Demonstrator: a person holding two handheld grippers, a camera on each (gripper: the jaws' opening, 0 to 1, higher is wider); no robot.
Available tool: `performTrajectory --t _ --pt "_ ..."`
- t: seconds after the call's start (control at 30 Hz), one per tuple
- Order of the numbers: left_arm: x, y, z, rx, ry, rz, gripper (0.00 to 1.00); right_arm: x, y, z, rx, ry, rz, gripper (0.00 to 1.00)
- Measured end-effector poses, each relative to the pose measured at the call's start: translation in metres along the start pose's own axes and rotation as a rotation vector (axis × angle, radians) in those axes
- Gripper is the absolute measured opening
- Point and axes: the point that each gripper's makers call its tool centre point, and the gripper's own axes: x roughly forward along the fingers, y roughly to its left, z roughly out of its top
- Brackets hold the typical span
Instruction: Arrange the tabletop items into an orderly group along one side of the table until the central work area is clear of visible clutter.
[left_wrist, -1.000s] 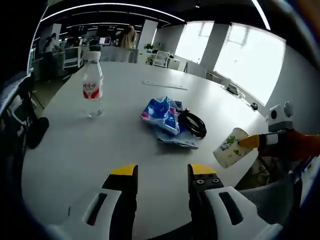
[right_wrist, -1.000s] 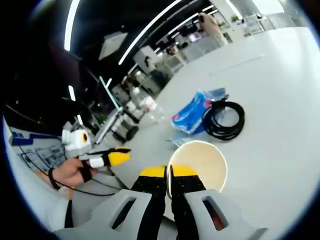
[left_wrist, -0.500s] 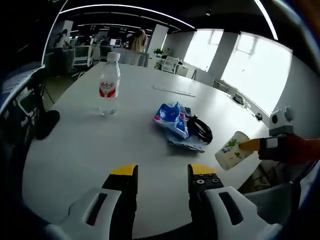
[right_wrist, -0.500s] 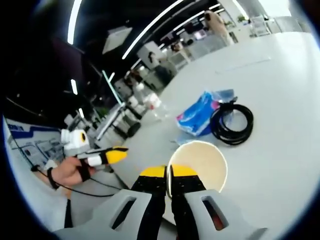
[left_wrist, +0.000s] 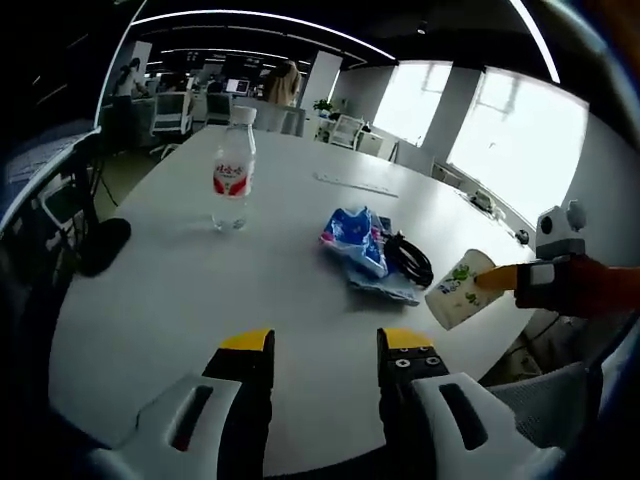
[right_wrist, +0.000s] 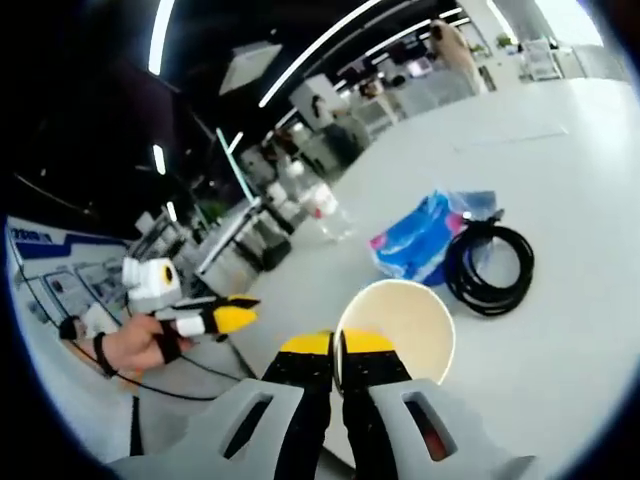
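- The white table stretches ahead of the left gripper, whose jaws stand apart with nothing between them. If this gripper goes in with no plan for where the group should sit, items could end up spread along two sides.
- The coiled black cable lies beyond the right gripper's jaws and to their right, touching the blue wrapper. It is limp, I judge; gripped by one loop, the coil could unwind and trail across the central area.
- The blue plastic wrapper lies ahead of the left jaws, slightly right, on top of a flat blue packet. Dragging it could snag the cable and pull it along.
- The water bottle stands upright, well ahead of the left jaws and to their left, apart from the rest. It is tall and narrow, so a high push could topple it and let it roll.
- The paper cup is clamped by its rim in the right gripper, mouth facing the camera, held off the table. A thin wall pinched at one spot may crush or slip, and set down tilted it could roll.
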Motion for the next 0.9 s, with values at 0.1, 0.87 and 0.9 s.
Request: performTrajectory --t 0.1,0.87,0.9 --pt "-0.001 0.003 -0.001 0.001 0.002 0.003 0.41 0.004 0.003 0.0 -0.011 0.009 0.01 0.0" --pt "-0.007 0.005 -0.006 0.004 0.022 0.006 0.45 0.041 0.029 0.007 -0.127 0.093 0.081 0.0" --pt "-0.007 0.005 -0.006 0.002 0.022 0.007 0.45 0.044 0.032 0.008 -0.14 0.1 0.088 0.0"
